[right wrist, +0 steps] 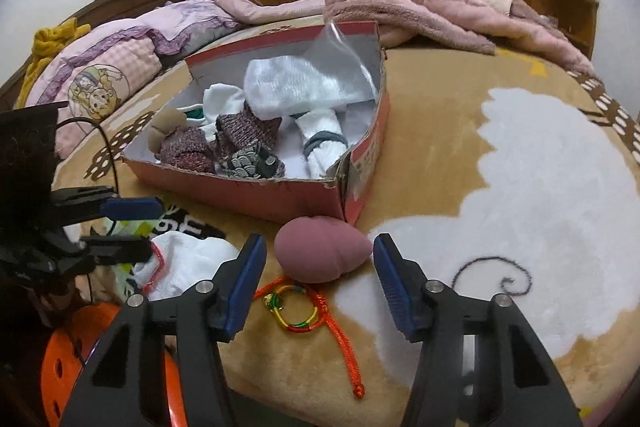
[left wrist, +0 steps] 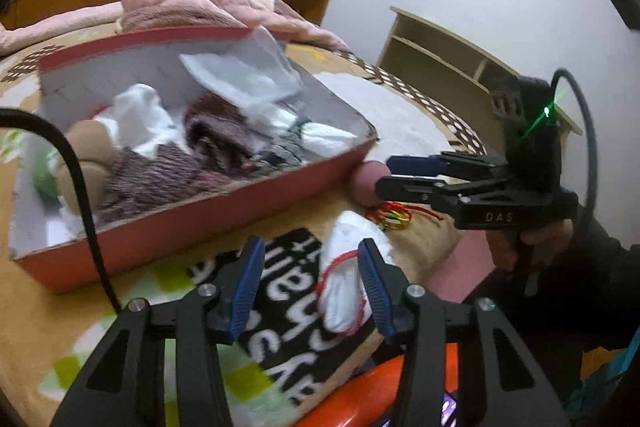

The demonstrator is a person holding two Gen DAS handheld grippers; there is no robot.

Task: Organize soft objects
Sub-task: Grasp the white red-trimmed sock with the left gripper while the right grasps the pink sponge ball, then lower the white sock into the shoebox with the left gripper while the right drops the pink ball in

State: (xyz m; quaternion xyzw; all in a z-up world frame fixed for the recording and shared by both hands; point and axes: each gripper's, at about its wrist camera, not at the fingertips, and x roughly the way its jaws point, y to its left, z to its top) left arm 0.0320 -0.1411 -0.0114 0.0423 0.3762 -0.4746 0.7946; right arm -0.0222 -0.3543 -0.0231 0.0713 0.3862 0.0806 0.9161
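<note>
Right wrist, tongs (right wrist: 320,281) spread, level, facing pink ball (right wrist: 322,250)

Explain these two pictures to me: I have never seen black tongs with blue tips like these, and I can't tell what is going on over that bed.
There is no robot here. A person holds a hand-operated two-finger gripper in each hand, and each one carries a wide-angle camera that looks along its own fingers. One picture is from the left gripper, the other from the right gripper; each view also shows the other gripper off to one side.

On the bed stands a red box with socks and other soft items inside. In front of it, on the blanket, lie a white sock, a pink rolled sock and a coloured cord.

Both grippers are open and hold nothing. The left hovers by the white sock, the right by the pink one.
</note>
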